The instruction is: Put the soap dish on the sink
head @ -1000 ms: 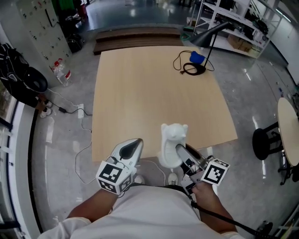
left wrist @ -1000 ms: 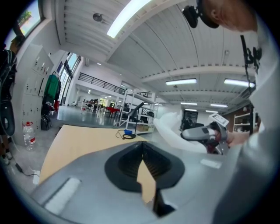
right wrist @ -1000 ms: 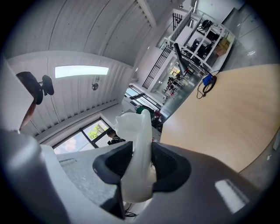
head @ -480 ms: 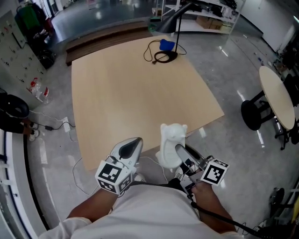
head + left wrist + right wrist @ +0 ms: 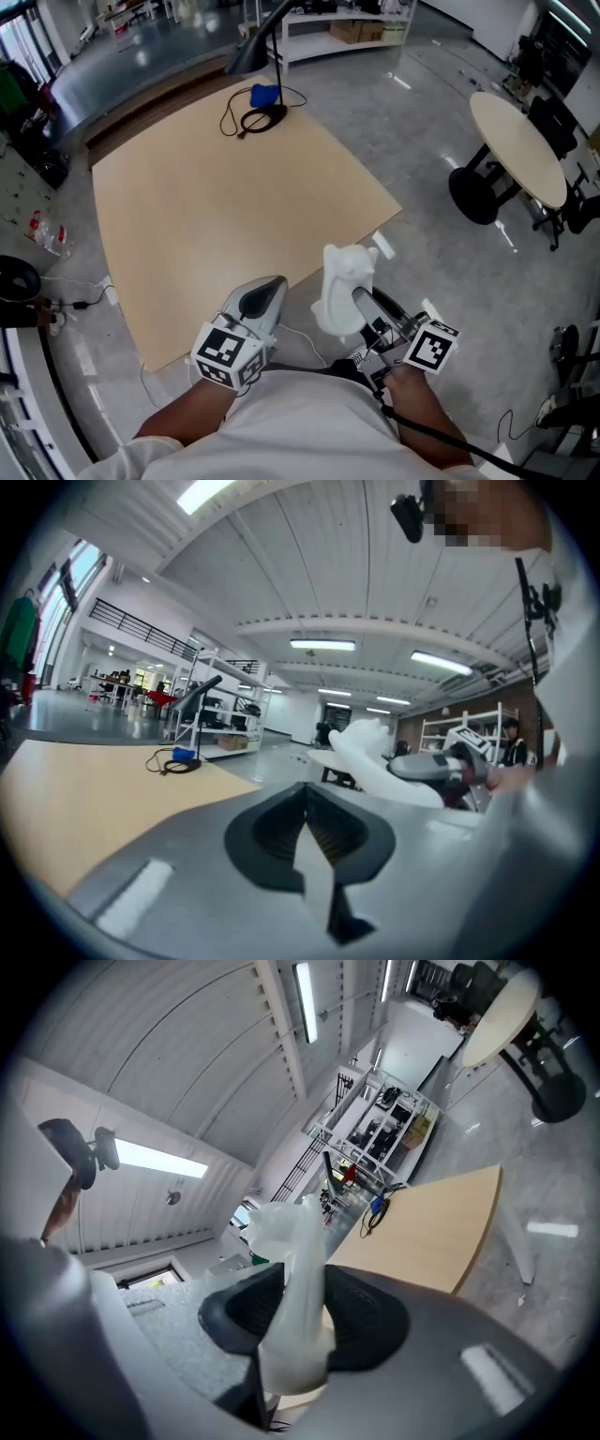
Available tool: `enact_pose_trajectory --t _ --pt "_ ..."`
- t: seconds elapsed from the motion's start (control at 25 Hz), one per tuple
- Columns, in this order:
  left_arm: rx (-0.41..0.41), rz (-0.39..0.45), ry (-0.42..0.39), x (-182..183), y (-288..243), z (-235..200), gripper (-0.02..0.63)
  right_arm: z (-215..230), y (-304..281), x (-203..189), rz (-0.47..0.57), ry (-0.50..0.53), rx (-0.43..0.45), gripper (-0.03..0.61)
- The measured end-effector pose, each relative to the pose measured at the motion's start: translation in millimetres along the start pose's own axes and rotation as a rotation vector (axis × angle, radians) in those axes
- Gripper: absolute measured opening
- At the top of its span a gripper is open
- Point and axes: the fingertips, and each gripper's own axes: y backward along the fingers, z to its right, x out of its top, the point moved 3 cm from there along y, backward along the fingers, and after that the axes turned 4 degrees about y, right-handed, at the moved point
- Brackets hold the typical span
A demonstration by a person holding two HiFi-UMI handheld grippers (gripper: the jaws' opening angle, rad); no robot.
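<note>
The soap dish (image 5: 345, 277) is a white, bear-shaped piece held upright in front of my body. My right gripper (image 5: 361, 307) is shut on its lower part, and in the right gripper view the dish (image 5: 295, 1269) stands between the black pads of that gripper (image 5: 298, 1330). My left gripper (image 5: 267, 291) hovers beside it on the left, shut with nothing in it. In the left gripper view its jaws (image 5: 305, 832) meet, and the dish (image 5: 375, 757) shows off to the right. No sink shows in any view.
A large wooden table (image 5: 225, 197) lies ahead to the left, with a black desk lamp (image 5: 262, 103) and a blue object at its far end. A round table (image 5: 520, 141) and a black stool (image 5: 476, 195) stand at the right on the grey floor. Shelving stands at the back.
The whole view has swung to the right: the wooden table has slid leftwards and the round table has come in. Both grippers and the dish keep their places in front of me.
</note>
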Motion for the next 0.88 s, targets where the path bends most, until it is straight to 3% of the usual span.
enact_pose_trajectory --t 0.28,0.52,0.88 --pt "-0.148 -0.04 -0.038 13.7 -54.6 32.5 0.008 22.1 55.2 31.0 0.144 -0.007 -0.121 0.138" --pt "-0.302 -0.092 -0.076 6.9 -98.3 106.8 0.008 46.8 137.0 48.1 0.268 -0.032 -0.234 0.138" --pt "-0.406 -0.134 -0.093 -7.1 -170.2 174.1 0.008 92.9 213.3 82.2 0.376 -0.058 -0.324 0.137"
